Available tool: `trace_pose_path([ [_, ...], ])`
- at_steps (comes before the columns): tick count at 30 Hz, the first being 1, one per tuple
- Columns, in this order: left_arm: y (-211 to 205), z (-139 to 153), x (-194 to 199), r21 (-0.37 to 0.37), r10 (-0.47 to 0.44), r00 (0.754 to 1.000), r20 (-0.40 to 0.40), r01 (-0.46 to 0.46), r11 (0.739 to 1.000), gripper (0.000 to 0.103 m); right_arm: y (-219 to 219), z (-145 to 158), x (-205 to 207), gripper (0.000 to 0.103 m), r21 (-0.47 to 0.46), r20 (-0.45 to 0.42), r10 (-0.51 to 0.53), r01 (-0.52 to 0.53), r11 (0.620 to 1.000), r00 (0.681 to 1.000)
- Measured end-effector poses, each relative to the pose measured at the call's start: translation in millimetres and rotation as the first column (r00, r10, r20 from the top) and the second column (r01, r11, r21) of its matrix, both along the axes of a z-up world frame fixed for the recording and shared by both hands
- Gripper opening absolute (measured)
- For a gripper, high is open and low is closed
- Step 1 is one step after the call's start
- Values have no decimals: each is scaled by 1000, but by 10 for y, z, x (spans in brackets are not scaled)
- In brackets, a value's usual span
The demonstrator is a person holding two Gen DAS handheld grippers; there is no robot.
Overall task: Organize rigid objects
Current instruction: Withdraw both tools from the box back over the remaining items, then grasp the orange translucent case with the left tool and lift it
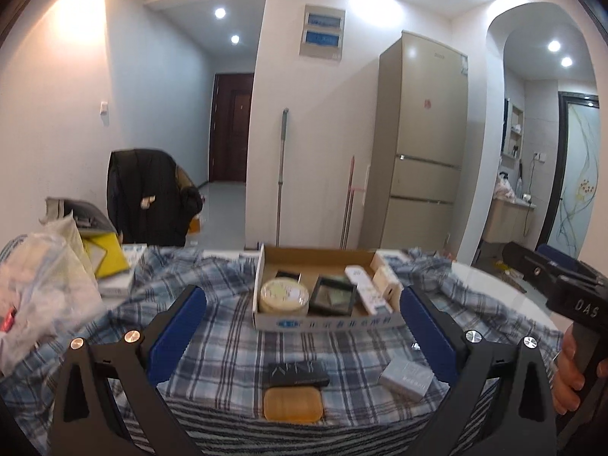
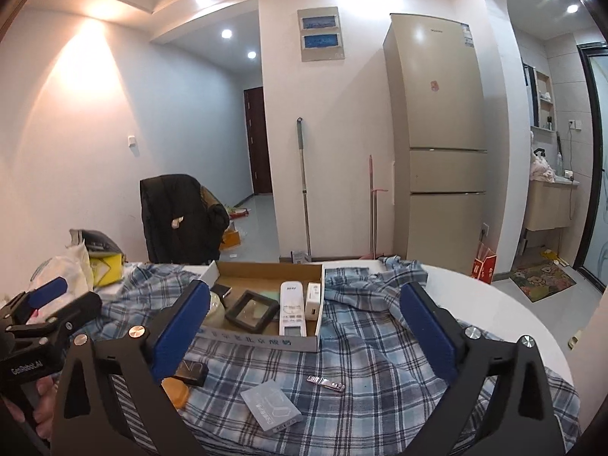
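A shallow cardboard box sits on a plaid cloth. It holds a round tin, a black frame, a white remote and a small white box. In front of it lie a black case, an orange soap bar, a grey box and a metal nail clipper. My left gripper stands open above the black case and soap. My right gripper is open too, nothing between its fingers.
The plaid cloth covers a round white table. Plastic bags and a yellow box crowd the left side. A chair with a dark jacket stands behind. A hand holds the other gripper's handle at right.
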State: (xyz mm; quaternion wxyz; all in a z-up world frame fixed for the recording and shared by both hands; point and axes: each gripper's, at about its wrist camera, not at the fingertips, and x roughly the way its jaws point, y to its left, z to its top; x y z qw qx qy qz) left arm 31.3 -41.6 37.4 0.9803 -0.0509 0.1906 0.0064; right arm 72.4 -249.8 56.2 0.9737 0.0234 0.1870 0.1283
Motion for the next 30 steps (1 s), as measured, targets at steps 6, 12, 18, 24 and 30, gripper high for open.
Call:
trace_pose_path([
  [6,54,-338,225,-39,-25,991,-128,20,999,103,13,-209,141,100,-13,-54,-6,6,1000,999],
  [12,158,-715,491,-101,-26,955,-294,-4,995,103,52,-449,289,100,-59,-143,-31,23,998,989],
  [18,167,-886,584,-135,-62,925,-376,11,991,103,108,-599,355,100,-96,-205,-30,10,995,978],
  [24,140,-1100,729,-151,-96,858,-505,22,988,86,118,-661,408,100,-114,-226,-41,16,993,973],
  [30,141,-1247,789,-157,-100,807,-581,10,988,68,156,-707,426,100,-127,-247,-35,4,992,968],
])
